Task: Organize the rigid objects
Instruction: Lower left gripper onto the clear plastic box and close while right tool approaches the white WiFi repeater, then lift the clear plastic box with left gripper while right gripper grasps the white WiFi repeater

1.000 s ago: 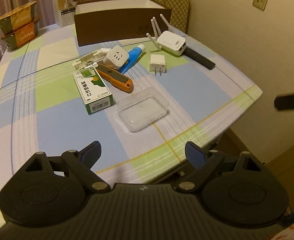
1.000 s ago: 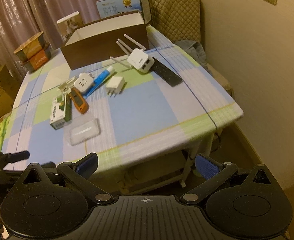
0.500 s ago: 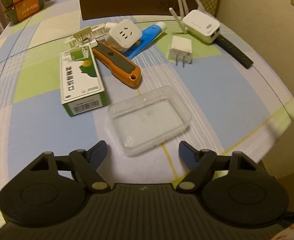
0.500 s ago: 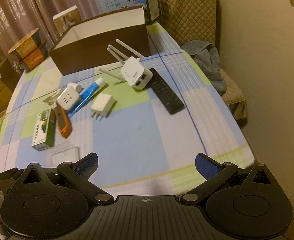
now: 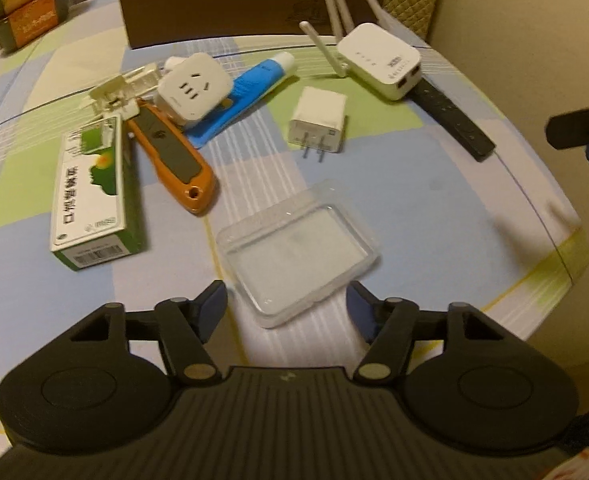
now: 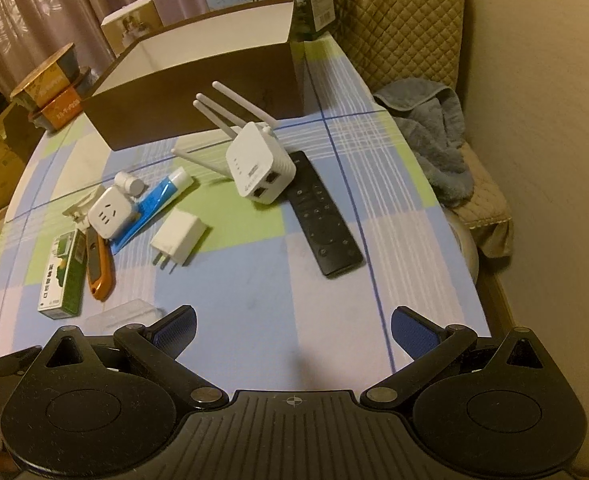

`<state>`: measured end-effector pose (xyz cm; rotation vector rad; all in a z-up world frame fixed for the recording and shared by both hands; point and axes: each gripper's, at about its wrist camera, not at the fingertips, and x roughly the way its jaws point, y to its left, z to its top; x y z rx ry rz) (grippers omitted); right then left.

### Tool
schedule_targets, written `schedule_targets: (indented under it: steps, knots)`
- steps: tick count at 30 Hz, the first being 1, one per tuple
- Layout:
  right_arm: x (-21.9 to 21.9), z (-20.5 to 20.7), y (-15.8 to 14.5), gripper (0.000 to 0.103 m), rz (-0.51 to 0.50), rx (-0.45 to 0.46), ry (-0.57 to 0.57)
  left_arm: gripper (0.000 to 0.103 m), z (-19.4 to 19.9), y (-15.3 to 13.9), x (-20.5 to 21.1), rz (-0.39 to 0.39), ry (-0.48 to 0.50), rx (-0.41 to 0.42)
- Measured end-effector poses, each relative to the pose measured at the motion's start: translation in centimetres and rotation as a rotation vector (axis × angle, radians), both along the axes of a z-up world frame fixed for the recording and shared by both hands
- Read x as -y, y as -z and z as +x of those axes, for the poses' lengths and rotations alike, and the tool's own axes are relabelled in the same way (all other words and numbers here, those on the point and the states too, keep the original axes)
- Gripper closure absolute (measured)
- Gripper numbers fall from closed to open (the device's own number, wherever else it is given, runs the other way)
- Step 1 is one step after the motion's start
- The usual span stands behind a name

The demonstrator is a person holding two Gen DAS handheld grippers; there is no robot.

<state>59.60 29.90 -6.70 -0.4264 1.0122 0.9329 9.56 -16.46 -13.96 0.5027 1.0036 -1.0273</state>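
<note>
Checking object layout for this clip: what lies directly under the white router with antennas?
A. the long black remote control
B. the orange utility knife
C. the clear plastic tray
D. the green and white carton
A: the white router with antennas sits on the far end of the long black remote control.

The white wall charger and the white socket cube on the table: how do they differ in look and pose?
The white wall charger lies alone on the cloth, touching nothing, while the socket cube rests on the blue tube. The wall charger shows two metal prongs pointing toward the camera; the socket cube shows slot holes on its upper face. The wall charger looks flatter, the socket cube blockier. Both are white plastic with rounded edges.
</note>
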Motion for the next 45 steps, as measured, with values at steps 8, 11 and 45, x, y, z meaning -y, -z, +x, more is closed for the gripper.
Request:
schedule_targets:
  steps: [8, 11, 45]
  knots:
    - [0.5, 2.4, 0.8, 0.002, -0.01, -0.031, 0.043, 0.018, -0.2, -2.2, 1.3, -0.013, 0.159, 0.114]
    - [0.8, 3.0, 1.0, 0.002, -0.01, -0.039, 0.055, 0.018, -0.9, -1.9, 2.2, 0.009, 0.325, 0.165]
    - [-8.5, 1.5, 1.4, 0.019, 0.066, 0.277, 0.024, 0.051, 6.7, -6.1, 5.4, -0.048, 0.288, 0.121]
